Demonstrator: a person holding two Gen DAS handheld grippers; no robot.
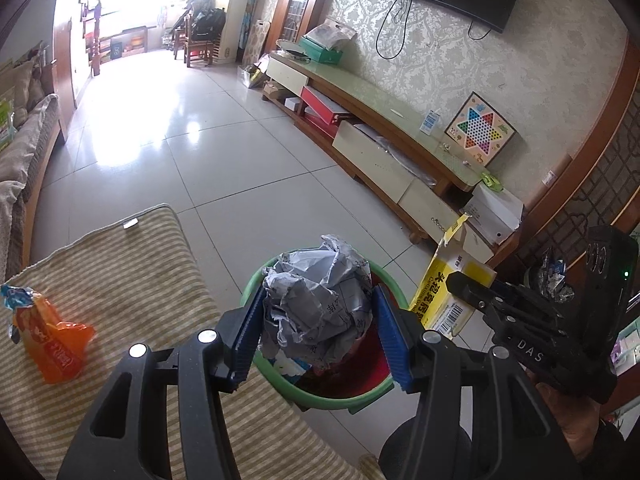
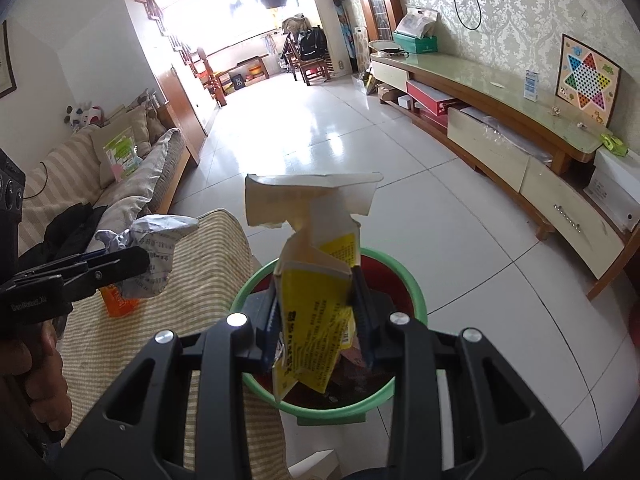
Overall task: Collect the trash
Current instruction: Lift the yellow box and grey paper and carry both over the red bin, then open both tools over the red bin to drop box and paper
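Observation:
My left gripper (image 1: 320, 312) is shut on a crumpled grey paper ball (image 1: 316, 308) and holds it above the green-rimmed trash bin (image 1: 256, 280), which has a red liner. My right gripper (image 2: 316, 312) is shut on a torn yellow cardboard box (image 2: 312, 320) and holds it over the same bin (image 2: 416, 292). The box (image 1: 440, 300) and right gripper show at the right of the left wrist view. The paper ball (image 2: 156, 256) shows at the left of the right wrist view. An orange snack wrapper (image 1: 52, 340) lies on the striped cloth (image 1: 132, 280).
The striped cloth covers a low table beside the bin. A long TV cabinet (image 2: 500, 120) with open drawers runs along the right wall. A sofa (image 2: 80, 168) stands at the left. White boxes (image 1: 496, 212) sit at the cabinet's end on the tiled floor.

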